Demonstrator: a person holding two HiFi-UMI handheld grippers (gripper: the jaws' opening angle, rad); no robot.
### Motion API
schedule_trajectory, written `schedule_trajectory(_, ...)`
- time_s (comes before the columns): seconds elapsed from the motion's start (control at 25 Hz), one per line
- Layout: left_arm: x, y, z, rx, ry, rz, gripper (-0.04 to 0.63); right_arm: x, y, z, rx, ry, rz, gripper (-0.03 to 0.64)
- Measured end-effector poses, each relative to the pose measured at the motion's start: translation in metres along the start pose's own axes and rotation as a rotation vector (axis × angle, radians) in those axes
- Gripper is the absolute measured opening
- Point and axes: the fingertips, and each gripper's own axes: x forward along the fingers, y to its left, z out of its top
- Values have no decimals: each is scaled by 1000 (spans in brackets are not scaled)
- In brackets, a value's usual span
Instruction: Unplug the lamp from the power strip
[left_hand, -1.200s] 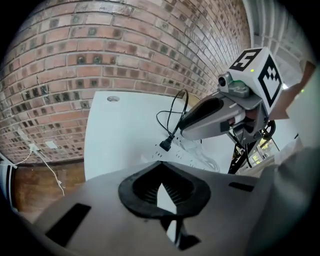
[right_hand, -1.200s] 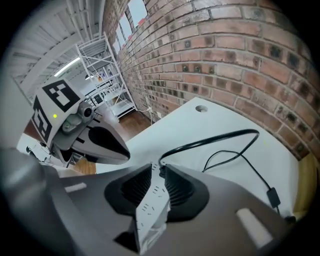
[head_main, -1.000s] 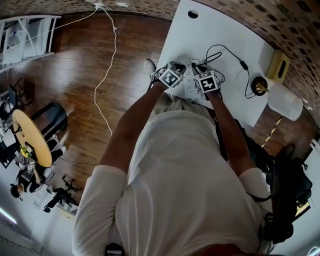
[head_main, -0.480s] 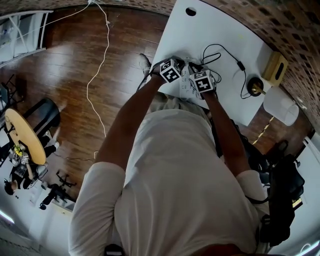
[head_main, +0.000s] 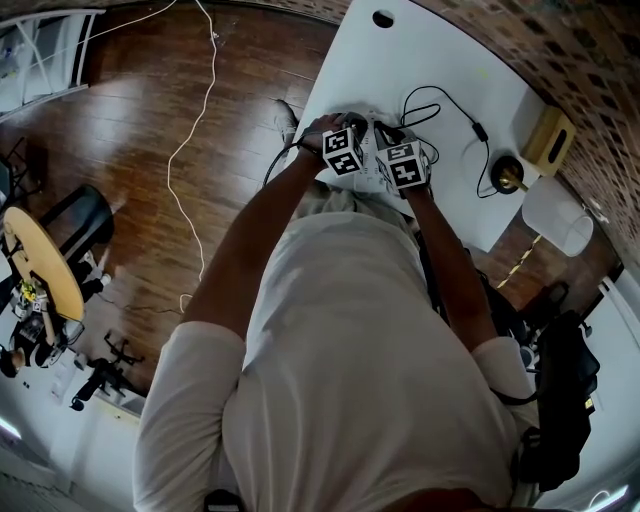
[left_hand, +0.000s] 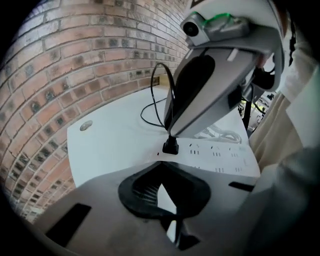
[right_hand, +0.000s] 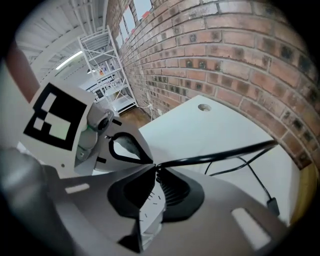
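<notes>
**Q:** Entry one, the grippers?

**A:** Right gripper (right_hand: 152, 167): my jaws have just been closing and are now clamped on the plug (left_hand: 170, 146), at the far end of the strip (left_hand: 220, 155). Left gripper (left_hand: 160, 169): tips together with nothing in them, over the strip's face just beside the plug. I cannot tell whether it bears on the strip.

**Q:** Entry two, method?

**A:** As I judge it:
- Draw the plug straight out of its socket, away from the strip's face, without rocking it sideways.
- Keep the grip on the plug's body and not on the cord (right_hand: 220, 155).
- Press the left gripper down on the strip first, or the strip will likely lift with the plug.

**Q:** Entry three, the plug's position and direction?

**A:** Plug: black, seated in what looks like the strip's end socket.
- It stands upright off the strip's face, with its long axis square to that face.
- The prongs point down into the strip.
- The cord leaves the plug's upper end and loops across the table (left_hand: 110, 140) to the lamp (head_main: 512, 175), well apart from the strip.

Strip: flat on the table, its length running from the plug end back toward me.
</notes>
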Motion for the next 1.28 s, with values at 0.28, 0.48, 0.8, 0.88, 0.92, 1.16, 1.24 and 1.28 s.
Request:
schedule_trajectory(0.28, -1, -2, 3, 61, -9, 62, -8, -7, -2, 5, 19, -50, 8, 20)
schedule_trajectory(0.48, 3, -3, 1, 121, 23, 78, -9, -8, -3, 5, 40, -73, 45, 15)
schedule_trajectory(0.8, 3, -3, 2, 141, 101, 114, -11, -7, -5, 6, 91, -50, 84, 12)
schedule_trajectory(0.88, 3, -3, 2, 152, 111, 118, -11, -7, -5, 6, 109, -51, 96, 12)
schedule_trajectory(0.92, 3, -3, 2, 149, 114, 118, -11, -8, -6, 6, 114, -54, 96, 11)
schedule_trajectory(1.16, 3, -2, 2, 150, 164, 142, -11, -12, -5, 4, 97, -69, 70, 11)
schedule_trajectory(1.24, 3, -2, 1, 160, 180, 155, -11, -12, -3, 5, 83, -61, 75, 11)
schedule_trajectory(1.28, 3, -3, 1, 168, 185, 161, -11, -11, -2, 6, 80, -57, 80, 11)
